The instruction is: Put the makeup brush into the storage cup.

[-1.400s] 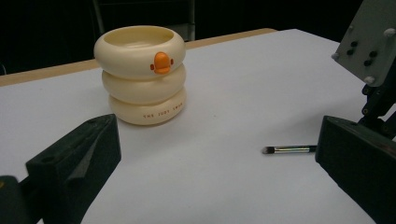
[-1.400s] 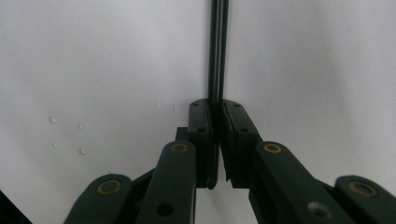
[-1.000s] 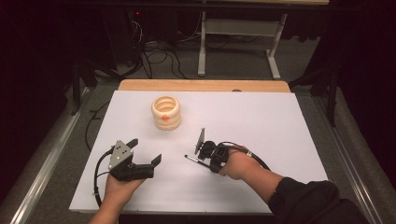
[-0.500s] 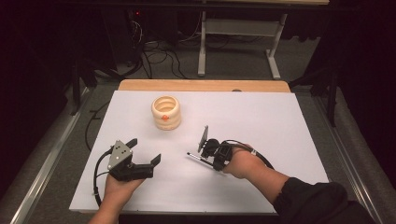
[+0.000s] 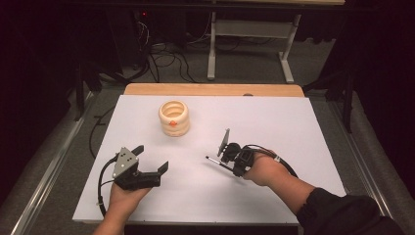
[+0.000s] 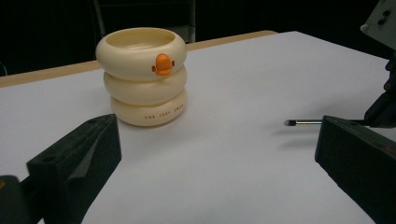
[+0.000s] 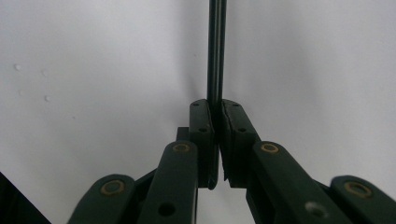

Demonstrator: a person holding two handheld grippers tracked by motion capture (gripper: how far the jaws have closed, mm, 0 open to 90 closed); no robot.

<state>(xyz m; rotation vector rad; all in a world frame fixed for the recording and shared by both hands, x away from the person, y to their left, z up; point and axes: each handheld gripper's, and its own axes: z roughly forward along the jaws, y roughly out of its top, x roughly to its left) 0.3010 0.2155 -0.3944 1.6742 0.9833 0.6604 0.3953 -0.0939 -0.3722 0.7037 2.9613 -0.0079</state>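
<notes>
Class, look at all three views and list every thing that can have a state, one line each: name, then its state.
Right gripper: shut on the thin brush, above the sheet.
Thin brush: clamped between the jaws, its tip pointing toward the left gripper.
Left gripper: open, nothing between its jaws.
Cream holder: upright on the white sheet, apart from both grippers; what lies inside cannot be told.
White sheet: flat on the table.

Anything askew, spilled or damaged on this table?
Nothing stands out. The cream ringed holder stands upright on the white table, with no spill or damage visible. The right claw is shut on a thin brush, held off the surface; the left claw is open and holds nothing.
</notes>
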